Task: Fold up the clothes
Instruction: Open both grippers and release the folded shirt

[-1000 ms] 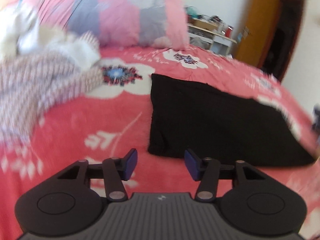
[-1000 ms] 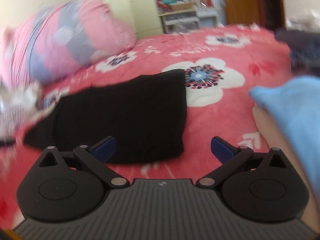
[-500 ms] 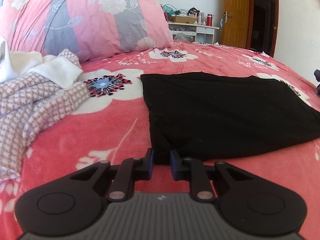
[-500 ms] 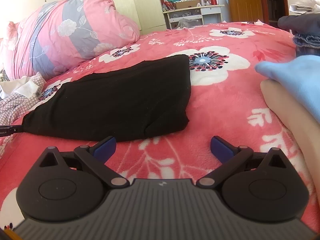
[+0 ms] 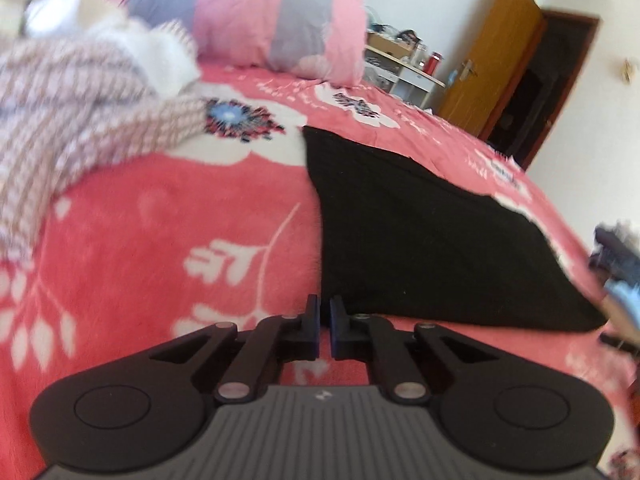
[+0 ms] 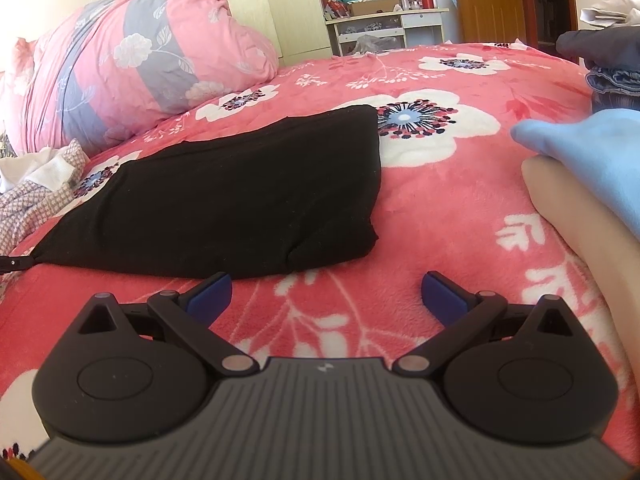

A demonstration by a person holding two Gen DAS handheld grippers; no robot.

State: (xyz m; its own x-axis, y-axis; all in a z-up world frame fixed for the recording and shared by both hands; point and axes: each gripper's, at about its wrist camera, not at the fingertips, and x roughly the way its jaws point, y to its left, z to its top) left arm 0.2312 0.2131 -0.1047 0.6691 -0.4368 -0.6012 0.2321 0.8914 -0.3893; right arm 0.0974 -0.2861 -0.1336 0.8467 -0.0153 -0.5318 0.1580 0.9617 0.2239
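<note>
A folded black garment point(image 5: 420, 240) point(image 6: 240, 200) lies flat on the pink flowered bedspread point(image 6: 440, 216). My left gripper point(image 5: 325, 320) sits at its near left corner with the jaws closing to a thin slit on the cloth edge. In the right wrist view the left gripper's tip point(image 6: 12, 263) pinches that corner, which is drawn to a point. My right gripper point(image 6: 326, 292) hovers open just in front of the garment's near right corner, with only bedspread between its blue pads.
A rolled pink and grey duvet point(image 6: 140, 76) lies at the head of the bed. A checked garment pile point(image 5: 80, 112) sits to the left. A blue garment point(image 6: 592, 152) on a beige one point(image 6: 580, 220) and dark clothes point(image 6: 600, 52) lie to the right.
My left gripper went from open to nearly shut while moving onto the black garment's corner, and its view tilted. My right gripper sank a little at first and stays open.
</note>
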